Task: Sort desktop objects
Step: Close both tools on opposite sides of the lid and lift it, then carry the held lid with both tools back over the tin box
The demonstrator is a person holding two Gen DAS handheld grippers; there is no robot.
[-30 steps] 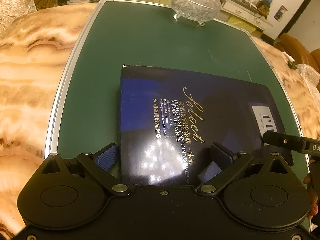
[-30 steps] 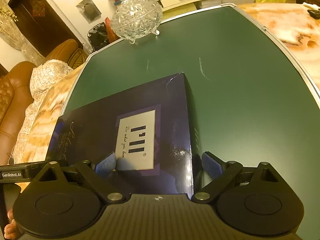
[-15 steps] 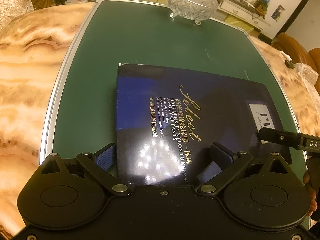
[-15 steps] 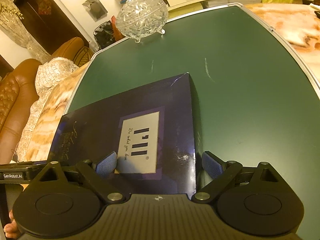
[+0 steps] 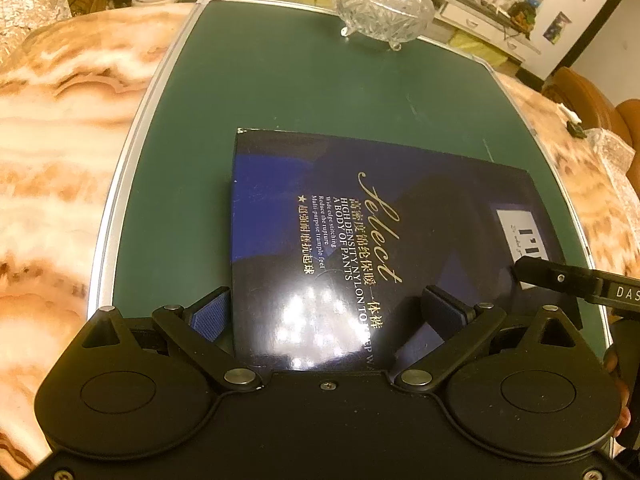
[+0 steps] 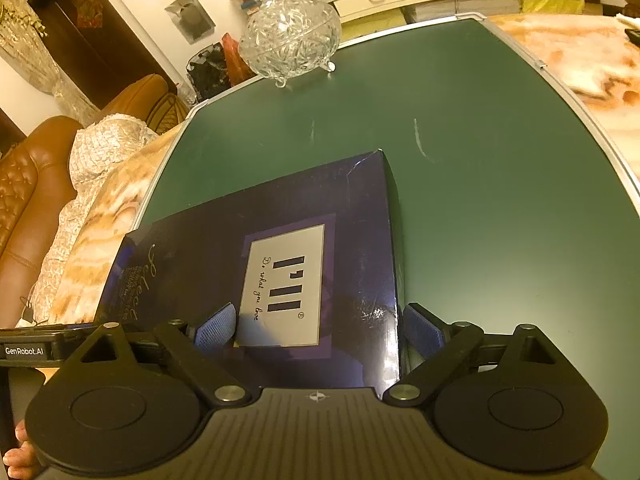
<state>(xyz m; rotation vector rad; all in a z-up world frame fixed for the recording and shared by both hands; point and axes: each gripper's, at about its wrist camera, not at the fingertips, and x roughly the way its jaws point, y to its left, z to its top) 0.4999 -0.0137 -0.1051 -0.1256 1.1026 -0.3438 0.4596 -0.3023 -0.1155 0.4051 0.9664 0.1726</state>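
Change since earlier frame: box (image 5: 360, 248) sits slightly farther from the crystal bowl (image 5: 384, 4) and more squarely in the left view; both tools in the same posture at the box's near edge.
Box: dark blue, flat, glossy, gold lettering on top, white label (image 6: 284, 284) toward its right end; lies on the green board (image 5: 280, 92).
Box position: near half of the board, well apart from the bowl.
Left gripper (image 5: 328, 316): spread wide; blue pads (image 5: 208, 316) straddle the left end of the box, one at its left side edge, the other over the top face; firm contact cannot be told.
Right gripper (image 6: 316, 330): spread wide; one pad (image 6: 420, 332) just beside the box's right side wall, the other over the lid near the label; grip cannot be told.
Bowl: clear cut glass, lidded, footed, upright at the far edge of the board.
Board: metal-framed, resting on a marble-patterned table (image 5: 60, 128).
Surroundings: brown leather sofa (image 6: 24, 184) beyond the table in the right view.
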